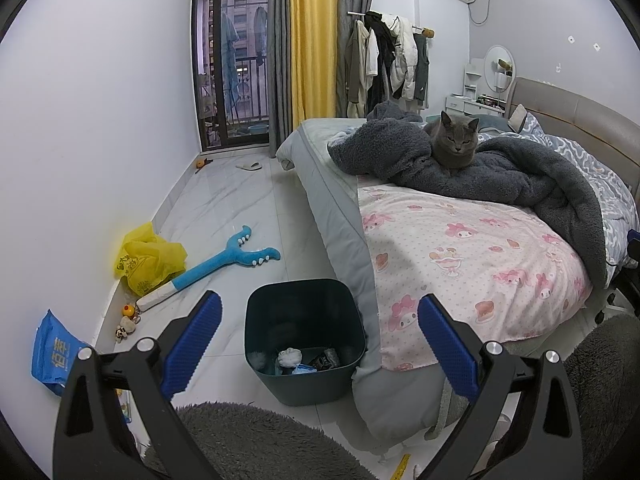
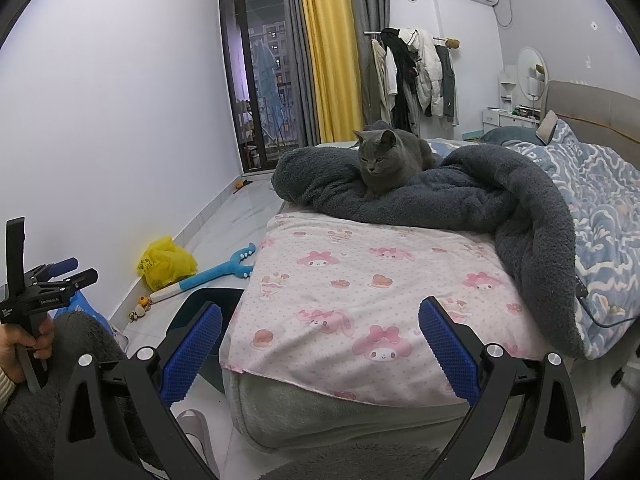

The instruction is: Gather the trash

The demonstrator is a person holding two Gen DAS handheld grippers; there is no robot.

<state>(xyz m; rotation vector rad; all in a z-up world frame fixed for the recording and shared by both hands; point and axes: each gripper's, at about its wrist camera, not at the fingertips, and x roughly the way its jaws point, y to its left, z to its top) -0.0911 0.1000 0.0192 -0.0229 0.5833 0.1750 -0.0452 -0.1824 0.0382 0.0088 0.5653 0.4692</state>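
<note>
Marble floor point(image 1: 224, 208) holds bin point(image 1: 304, 336); left gripper point(image 1: 320, 340), right gripper point(image 2: 320, 340) wide, empty.

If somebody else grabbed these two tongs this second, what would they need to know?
Left tongs: open, empty, above the dark bin.
Right tongs: open, empty, facing the bed.
Done: some scraps already lie in the bin.
Left: yellow plastic bag by the wall and blue packet near the left edge look like trash. The cat sits on the blanket; avoid it.
</note>
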